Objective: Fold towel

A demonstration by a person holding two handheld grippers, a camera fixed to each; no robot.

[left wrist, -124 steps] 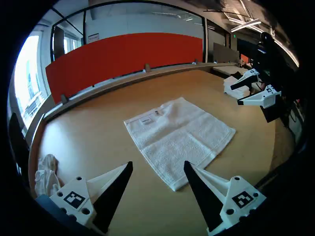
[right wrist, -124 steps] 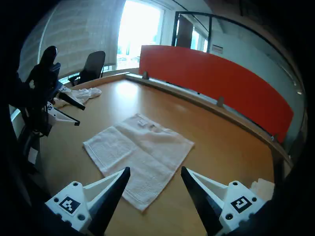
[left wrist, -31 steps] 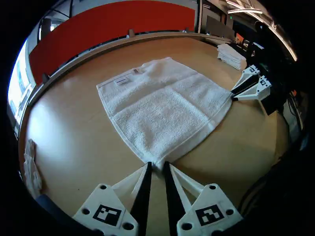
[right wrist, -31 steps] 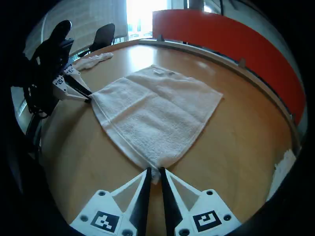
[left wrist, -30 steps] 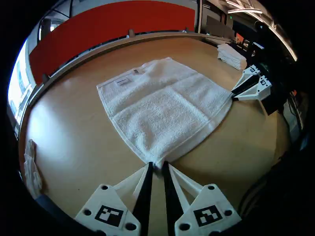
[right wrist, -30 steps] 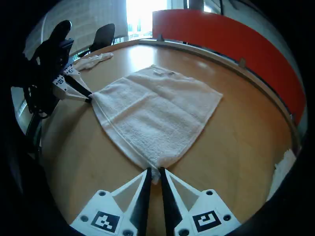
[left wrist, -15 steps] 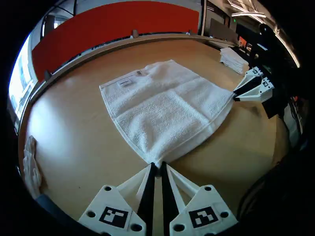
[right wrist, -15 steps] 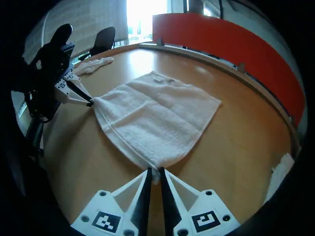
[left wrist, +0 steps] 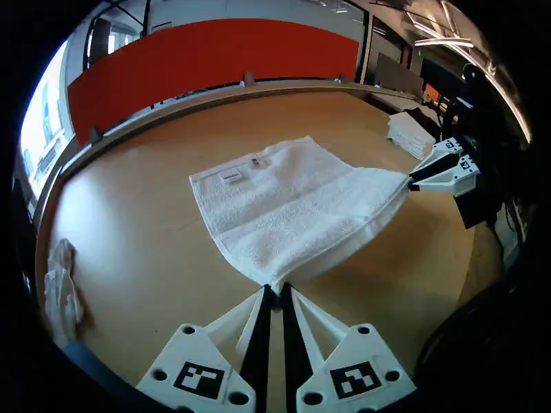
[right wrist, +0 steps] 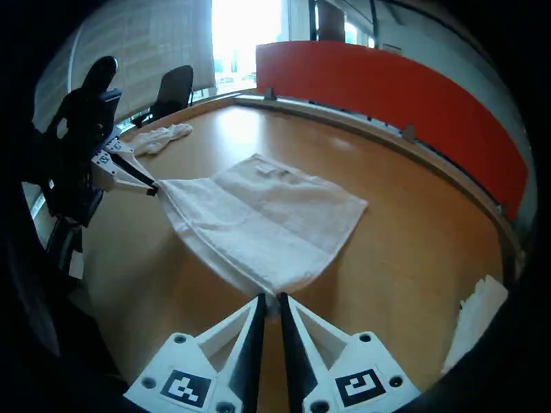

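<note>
A white towel (left wrist: 296,199) lies on the wooden table (left wrist: 138,227), its near edge lifted off the surface. My left gripper (left wrist: 274,292) is shut on one near corner. In the right gripper view the same towel (right wrist: 268,220) hangs from my right gripper (right wrist: 270,301), shut on the other near corner. The right gripper (left wrist: 411,182) also appears far right in the left gripper view, pinching its corner. In the right gripper view the left gripper (right wrist: 153,187) does the same at the left. The far half with its label (left wrist: 231,175) rests flat.
A crumpled white cloth (left wrist: 60,289) lies by the table's left edge. A stack of folded towels (left wrist: 410,134) sits at the far right. A red partition (left wrist: 206,65) lines the table's back edge. Office chairs (right wrist: 172,89) stand beyond the table.
Since a second ago both grippers have risen with their corners, so the towel's near edge lifts off the table and sags between them. Four seconds ago both were open above the flat towel.
</note>
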